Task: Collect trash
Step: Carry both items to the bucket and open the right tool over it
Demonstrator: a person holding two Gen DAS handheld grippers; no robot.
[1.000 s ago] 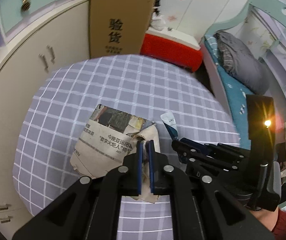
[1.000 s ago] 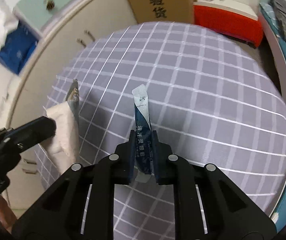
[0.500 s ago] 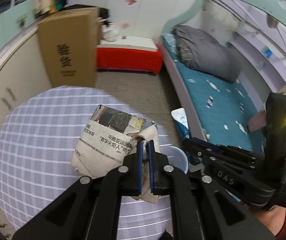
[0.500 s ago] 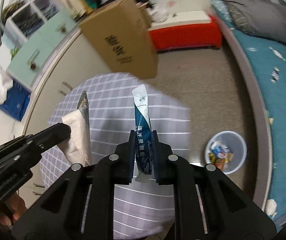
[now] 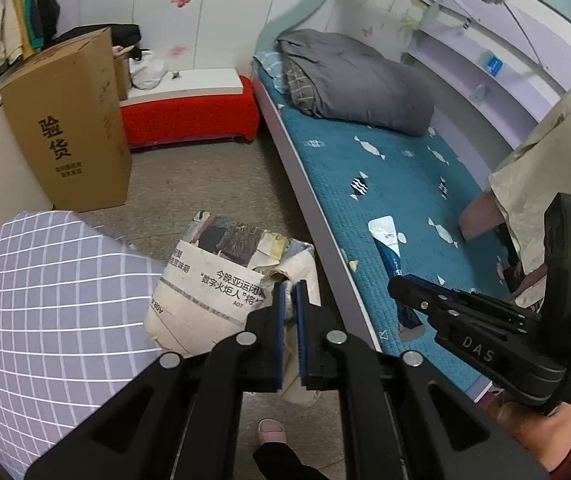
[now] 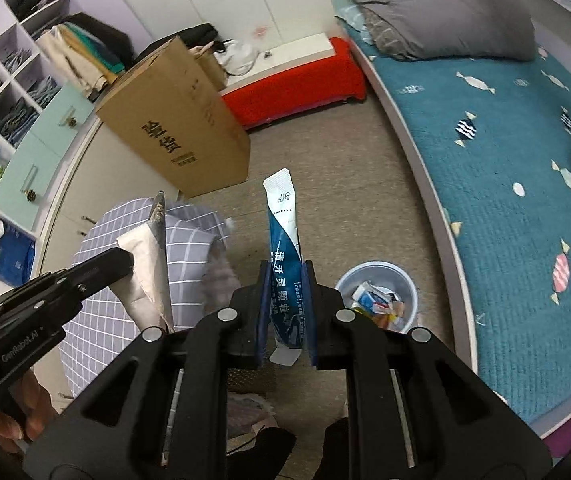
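Observation:
My left gripper (image 5: 290, 294) is shut on a crumpled newspaper (image 5: 213, 280), held out past the edge of the table with the checked purple cloth (image 5: 45, 300). My right gripper (image 6: 285, 272) is shut on a blue-and-white sachet (image 6: 283, 232) that sticks up between its pads. A pale round trash bin (image 6: 375, 266) with several wrappers inside stands on the floor, just right of the right gripper. In the left wrist view the right gripper (image 5: 395, 284) shows side-on with the sachet (image 5: 385, 240) over the bed's edge. The bin is hidden in that view.
A tall cardboard box (image 5: 69, 120) and a red bench (image 5: 189, 116) stand at the far wall. A bed with a teal cover (image 5: 405, 184) and a grey duvet (image 5: 353, 80) runs along the right. A person's foot (image 5: 271, 430) is on the floor below.
Both grippers have swung away from the table top toward the floor beside the bed, still holding the newspaper and the sachet. The bin has come closer in the right wrist view.

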